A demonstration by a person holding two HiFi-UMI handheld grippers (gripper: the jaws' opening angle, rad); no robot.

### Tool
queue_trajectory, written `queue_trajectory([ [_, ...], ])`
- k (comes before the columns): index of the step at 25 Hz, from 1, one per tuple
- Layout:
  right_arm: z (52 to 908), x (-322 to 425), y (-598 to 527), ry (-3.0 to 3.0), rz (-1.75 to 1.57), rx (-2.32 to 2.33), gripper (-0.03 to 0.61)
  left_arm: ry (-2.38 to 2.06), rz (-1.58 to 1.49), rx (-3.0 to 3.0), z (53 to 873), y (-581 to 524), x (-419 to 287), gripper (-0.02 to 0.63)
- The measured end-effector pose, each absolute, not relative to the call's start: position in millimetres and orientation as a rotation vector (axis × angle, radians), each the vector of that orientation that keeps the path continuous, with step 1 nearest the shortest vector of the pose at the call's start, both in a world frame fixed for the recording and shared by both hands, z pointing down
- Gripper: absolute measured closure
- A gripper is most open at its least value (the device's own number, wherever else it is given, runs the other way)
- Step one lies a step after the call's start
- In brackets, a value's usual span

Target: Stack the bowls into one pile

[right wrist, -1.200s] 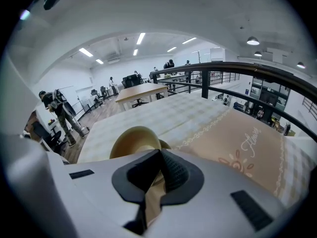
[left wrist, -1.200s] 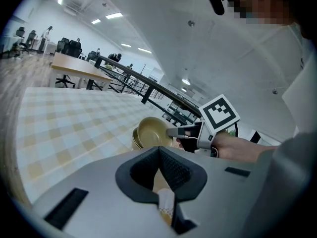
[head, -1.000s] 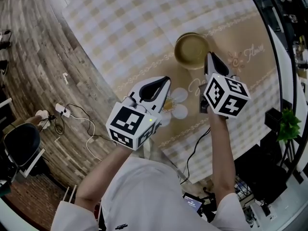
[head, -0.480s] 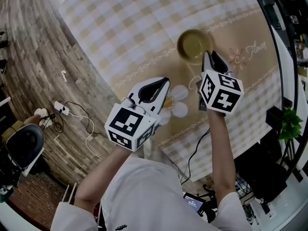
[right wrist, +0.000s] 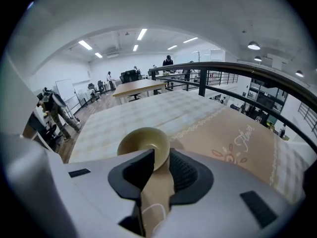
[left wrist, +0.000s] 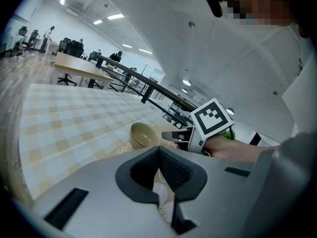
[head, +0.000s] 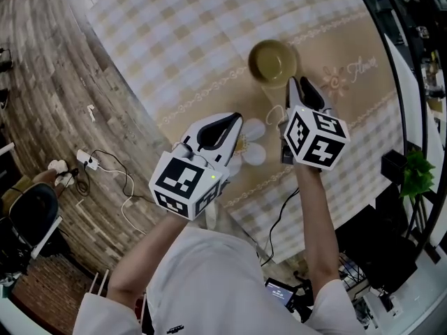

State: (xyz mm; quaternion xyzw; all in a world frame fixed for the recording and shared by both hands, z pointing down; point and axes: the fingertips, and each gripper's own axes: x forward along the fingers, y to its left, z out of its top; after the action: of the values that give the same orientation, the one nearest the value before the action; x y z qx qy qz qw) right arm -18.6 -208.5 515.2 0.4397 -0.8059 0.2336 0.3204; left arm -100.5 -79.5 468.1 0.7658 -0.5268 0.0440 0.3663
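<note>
A pile of olive-green bowls (head: 272, 61) sits nested on the checked tablecloth (head: 188, 33); it also shows as the bowls (left wrist: 143, 134) and the bowls (right wrist: 143, 144) in the two gripper views. My right gripper (head: 299, 84) hangs just short of the pile's near rim, jaws a little apart, nothing between them; the right gripper (right wrist: 162, 155) looks straight at the bowl. The left gripper (head: 237, 119) hovers over a white flower print nearer the table's left edge, jaws together and empty. From the left gripper (left wrist: 159, 150) I see the right gripper (left wrist: 171, 135) beside the pile.
The table's edge runs diagonally at the left, above a wooden floor with a power strip and cables (head: 94, 162). A brown printed cloth band (head: 349, 82) lies under the right gripper. A green plant (head: 419, 176) and a dark railing stand at the right.
The right gripper has drawn back a little from the bowls' rim, and its jaws now stand slightly apart. The left gripper has hardly moved.
</note>
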Motion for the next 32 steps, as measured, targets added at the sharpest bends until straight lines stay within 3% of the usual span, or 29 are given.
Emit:
queue_trajectory([
  [12,451,18,-157,-2.274,0.603,1.235,0.492,-1.35,0.125,2.037,427,-45,-57,0.597],
  [32,374,160,-9,-2.298,0.743,1.468,0.492,-1.239,0.143,2.171,361,54,86,0.597],
])
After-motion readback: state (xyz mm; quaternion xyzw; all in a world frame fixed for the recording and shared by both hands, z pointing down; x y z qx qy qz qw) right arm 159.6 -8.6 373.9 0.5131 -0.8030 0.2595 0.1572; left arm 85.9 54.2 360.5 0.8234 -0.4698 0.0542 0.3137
